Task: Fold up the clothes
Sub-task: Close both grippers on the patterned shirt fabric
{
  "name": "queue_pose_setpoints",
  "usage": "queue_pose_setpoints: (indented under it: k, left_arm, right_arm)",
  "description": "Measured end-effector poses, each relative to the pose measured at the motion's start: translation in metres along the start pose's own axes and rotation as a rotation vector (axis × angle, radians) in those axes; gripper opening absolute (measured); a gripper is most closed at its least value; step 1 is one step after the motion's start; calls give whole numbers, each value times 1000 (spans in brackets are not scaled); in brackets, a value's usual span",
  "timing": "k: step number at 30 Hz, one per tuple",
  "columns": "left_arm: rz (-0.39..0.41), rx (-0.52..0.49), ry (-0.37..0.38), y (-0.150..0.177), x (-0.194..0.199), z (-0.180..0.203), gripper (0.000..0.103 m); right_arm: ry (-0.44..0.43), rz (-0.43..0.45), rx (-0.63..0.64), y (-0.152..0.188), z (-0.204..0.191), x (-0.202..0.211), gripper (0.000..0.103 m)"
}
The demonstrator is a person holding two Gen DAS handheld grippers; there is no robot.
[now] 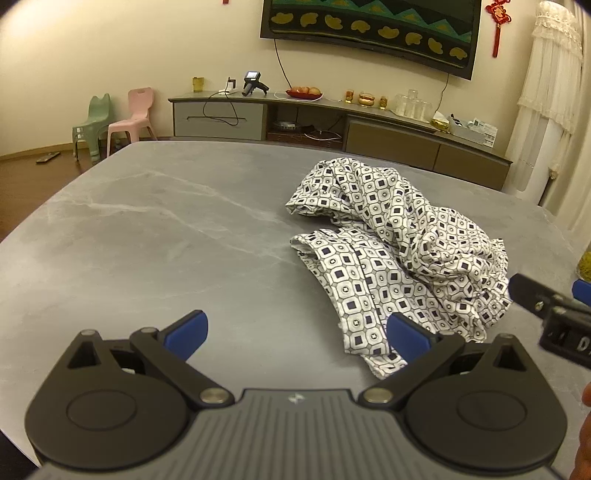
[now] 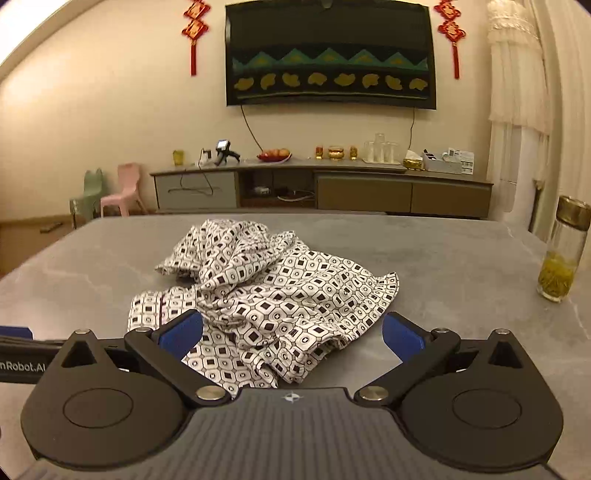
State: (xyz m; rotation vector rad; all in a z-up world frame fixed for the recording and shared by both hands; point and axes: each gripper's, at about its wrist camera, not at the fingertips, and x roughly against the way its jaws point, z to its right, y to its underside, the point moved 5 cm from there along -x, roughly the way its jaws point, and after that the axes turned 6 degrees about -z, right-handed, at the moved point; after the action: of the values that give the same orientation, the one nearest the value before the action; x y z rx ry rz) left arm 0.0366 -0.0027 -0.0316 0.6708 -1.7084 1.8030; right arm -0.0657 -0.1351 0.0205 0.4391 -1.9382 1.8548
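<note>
One crumpled white garment with dark square print [image 2: 273, 295], table centre. One grey marble-look tabletop [image 1: 147, 240]. One glass bottle with gold cap and green contents [image 2: 561, 254] at 3 o'clock on the table. Two black grippers with blue pads: left gripper [image 1: 297, 332], right gripper [image 2: 291, 334], both spread wide. Two small plastic chairs at 9 o'clock: one green [image 2: 86, 194], one pink [image 2: 123, 190]. Two red knot ornaments [image 2: 195, 26] at 12 o'clock, flanking one dark wall-mounted screen [image 2: 330, 55]. One long low cabinet [image 2: 321, 188].
</note>
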Motion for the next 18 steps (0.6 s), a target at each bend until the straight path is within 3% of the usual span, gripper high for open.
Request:
queue_pose_setpoints:
  k: [3, 7, 13, 15, 16, 17, 18]
  left_arm:
    - [-16, 14, 11, 0, 1, -1, 103]
    - [24, -11, 18, 2, 9, 2, 103]
    - [-29, -103, 43, 9, 7, 14, 101]
    - [-38, -107, 62, 10, 7, 16, 83]
    - [-43, -106, 79, 11, 8, 16, 68]
    - [-47, -103, 93, 11, 8, 16, 52]
    - [-47, -105, 101, 11, 9, 17, 44]
  right_arm:
    - [9, -15, -4, 2, 2, -1, 102]
    - [15, -67, 25, 6, 1, -9, 102]
    - [25, -91, 51, 0, -8, -6, 102]
    - [17, -92, 51, 0, -8, -4, 92]
    - [13, -96, 51, 0, -8, -4, 87]
    - [14, -105, 53, 0, -8, -4, 72]
    - [15, -116, 54, 1, -8, -4, 52]
